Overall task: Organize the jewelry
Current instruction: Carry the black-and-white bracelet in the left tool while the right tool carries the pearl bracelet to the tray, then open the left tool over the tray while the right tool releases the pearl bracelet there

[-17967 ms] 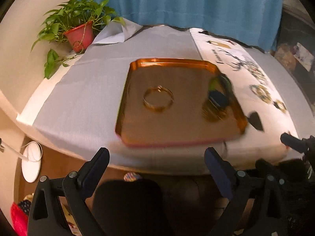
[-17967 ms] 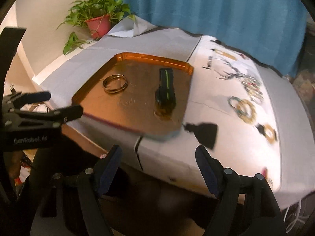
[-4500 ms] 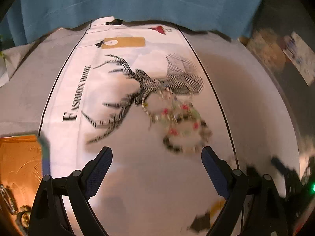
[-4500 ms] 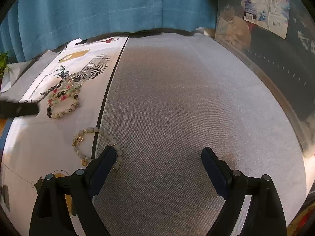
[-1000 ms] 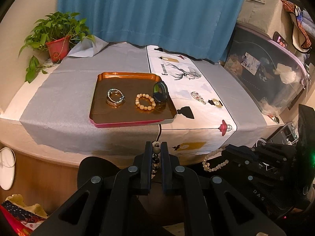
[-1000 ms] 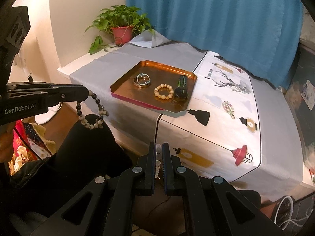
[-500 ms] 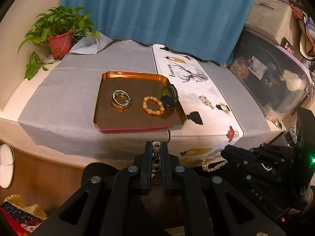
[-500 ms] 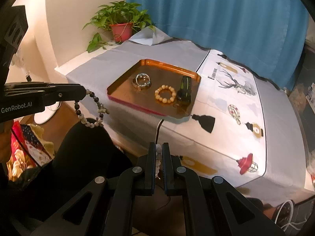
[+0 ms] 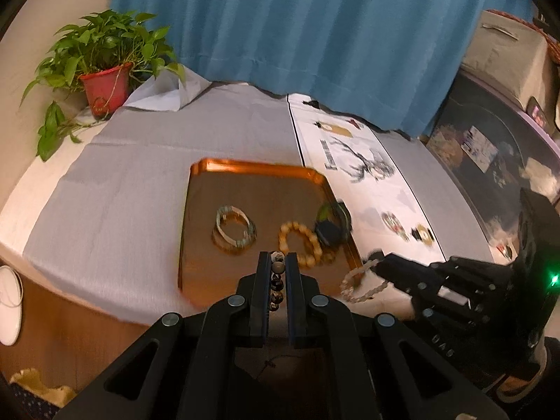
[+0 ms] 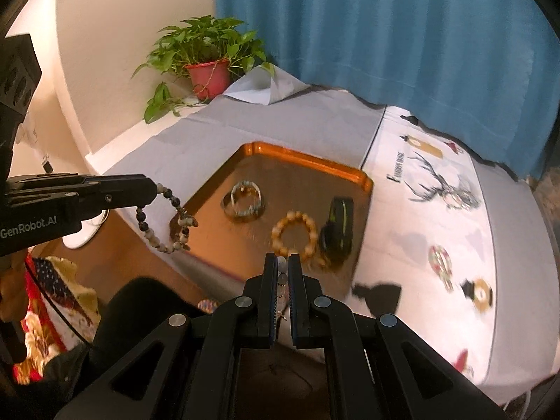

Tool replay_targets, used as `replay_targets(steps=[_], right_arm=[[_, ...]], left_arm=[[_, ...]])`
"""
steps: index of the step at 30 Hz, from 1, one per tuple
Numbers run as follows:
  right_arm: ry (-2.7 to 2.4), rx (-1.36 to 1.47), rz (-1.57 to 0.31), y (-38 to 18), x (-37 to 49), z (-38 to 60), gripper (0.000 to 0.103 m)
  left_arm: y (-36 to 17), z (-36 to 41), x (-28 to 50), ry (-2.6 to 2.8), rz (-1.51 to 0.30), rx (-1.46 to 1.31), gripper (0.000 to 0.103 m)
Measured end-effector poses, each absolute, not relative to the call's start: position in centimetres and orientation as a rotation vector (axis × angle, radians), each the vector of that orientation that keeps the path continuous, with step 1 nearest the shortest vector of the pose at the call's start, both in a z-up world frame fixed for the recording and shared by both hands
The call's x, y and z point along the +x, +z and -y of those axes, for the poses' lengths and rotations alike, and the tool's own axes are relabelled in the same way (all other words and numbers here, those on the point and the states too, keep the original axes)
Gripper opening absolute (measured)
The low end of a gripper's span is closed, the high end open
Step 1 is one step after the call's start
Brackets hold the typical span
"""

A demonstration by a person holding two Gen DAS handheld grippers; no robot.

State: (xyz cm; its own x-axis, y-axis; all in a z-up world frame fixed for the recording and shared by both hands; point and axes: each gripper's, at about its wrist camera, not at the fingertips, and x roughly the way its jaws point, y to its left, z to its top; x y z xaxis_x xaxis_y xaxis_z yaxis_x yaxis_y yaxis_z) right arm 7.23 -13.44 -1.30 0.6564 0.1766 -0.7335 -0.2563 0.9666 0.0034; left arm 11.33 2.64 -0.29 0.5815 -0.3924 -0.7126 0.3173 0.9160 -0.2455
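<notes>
A glossy copper-orange metal tray (image 9: 257,169) lies on a plain grey woven cloth (image 9: 140,161). Beside it runs a white fabric runner (image 10: 430,210) edged with a thin black line and printed with a black striped deer (image 10: 444,183) and black lettering. In the tray are a honey-yellow beaded bracelet (image 10: 294,233), a black band with a green stripe (image 10: 337,225) and pale green-grey bangles (image 9: 233,229). The curtain (image 9: 315,35) is teal blue; the plant pot (image 10: 209,78) is red under green leaves.

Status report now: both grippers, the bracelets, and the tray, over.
Left gripper shut on dark bead bracelet. Right gripper shut on pale bead bracelet. Orange tray ahead, nothing in the way.
</notes>
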Motion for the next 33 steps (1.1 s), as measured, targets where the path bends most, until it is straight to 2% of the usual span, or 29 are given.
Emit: replay_targets(steps=[10,20,21,22,23,24,25,27,33], right_arm=[[0.261,-0.087,-0.792,-3.1,17.3,12.6,0.006],[0.222,-0.096,-0.817,-6.2,23.6,13.2,0.008],[0.210,-0.110,-0.827,-6.5,24.0,13.1,0.010],[0.188,-0.131,-0.845,-6.8,24.4,13.1,0.018],[0.162,-0.149,-0.859,-7.1,24.5,13.2,0.026],[0.143,-0.157,-0.864,-7.2,24.4,13.3,0.046],[0.130,-0.156,-0.857,-7.2,24.0,13.6,0.062],[0.124,-0.157,-0.834,-6.9,22.7,13.8,0.068],[0.135,-0.195,-0.800,-5.4,15.5,14.0,0.071]], left_arm=[[-1.8,-1.1,20.9,-0.421,-0.839,-0.082,0.006],[-6.7,-0.3,27.9,-0.358,-0.915,-0.082,0.008],[-7.0,-0.3,28.3,-0.347,-0.925,-0.084,0.015],[-7.2,-0.4,28.4,-0.336,-0.935,-0.086,0.035],[-7.2,-0.7,28.4,-0.318,-0.939,-0.093,0.049],[-7.1,-1.0,28.2,-0.294,-0.932,-0.104,0.074],[-6.9,-1.6,27.6,-0.261,-0.907,-0.122,0.085],[-6.3,-2.2,26.1,-0.241,-0.879,-0.136,0.085],[-6.0,-1.9,19.8,-0.190,-0.918,-0.037,0.086]])
